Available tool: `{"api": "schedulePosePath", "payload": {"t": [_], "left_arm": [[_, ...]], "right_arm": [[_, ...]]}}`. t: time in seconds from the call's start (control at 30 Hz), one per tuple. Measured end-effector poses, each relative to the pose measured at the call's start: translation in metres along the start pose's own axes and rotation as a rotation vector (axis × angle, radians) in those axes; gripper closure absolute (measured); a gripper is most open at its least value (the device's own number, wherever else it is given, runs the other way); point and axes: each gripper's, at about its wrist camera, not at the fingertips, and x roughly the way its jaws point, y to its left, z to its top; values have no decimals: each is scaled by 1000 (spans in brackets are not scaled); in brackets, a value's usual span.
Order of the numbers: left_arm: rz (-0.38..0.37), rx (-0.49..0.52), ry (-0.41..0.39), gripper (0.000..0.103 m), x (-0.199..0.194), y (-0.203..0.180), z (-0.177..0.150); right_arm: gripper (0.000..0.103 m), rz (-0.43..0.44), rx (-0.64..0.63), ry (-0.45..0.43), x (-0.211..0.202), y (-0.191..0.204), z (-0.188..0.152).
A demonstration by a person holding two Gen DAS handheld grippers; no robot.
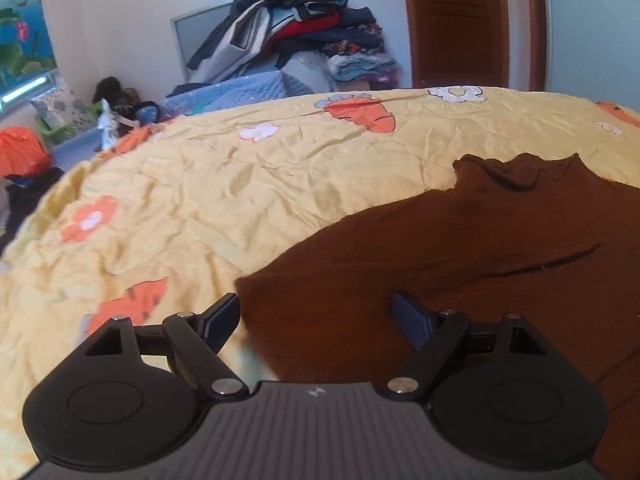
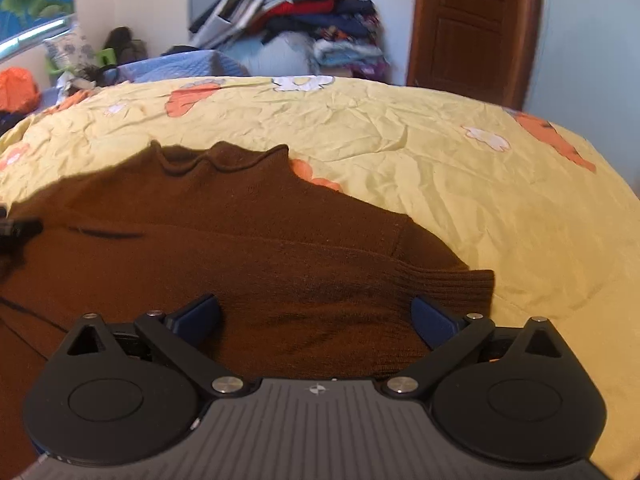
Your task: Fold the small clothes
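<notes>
A brown knitted sweater (image 1: 460,248) lies flat on the yellow bedspread (image 1: 200,184), collar toward the far side. In the left wrist view my left gripper (image 1: 320,316) stands open over the sweater's left corner, its blue pads apart with only cloth lying beneath them. In the right wrist view the same sweater (image 2: 240,240) fills the near left, and a ribbed cuff (image 2: 460,284) of a folded-in sleeve sticks out to the right. My right gripper (image 2: 316,316) is open wide just above that sleeve, pads not pressing on the fabric. A black piece of the left gripper shows at that view's left edge.
The yellow bedspread (image 2: 440,152) with orange and white prints stretches away to the far edge. Beyond the bed a tall heap of clothes (image 1: 296,28) leans by the wall, beside a brown wooden door (image 1: 460,20). An orange bag (image 1: 20,152) and clutter sit at the far left.
</notes>
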Motion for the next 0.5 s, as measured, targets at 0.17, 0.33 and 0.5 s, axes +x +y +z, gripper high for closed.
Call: {"api": "schedulePosePath", "payload": {"t": [0.17,0.33,0.5], "left_arm": [[-101,56,-50,20,-22,-18,4],[-43,88,0,19,21,-28,11],[-84,-63,1,0,39,-2,5]], "right_arm": [[1,122,97,-108,-26,1,13],[0,-47,-39,-3,23,16,30],[0,-28,-1,-70,34,-5,6]]}}
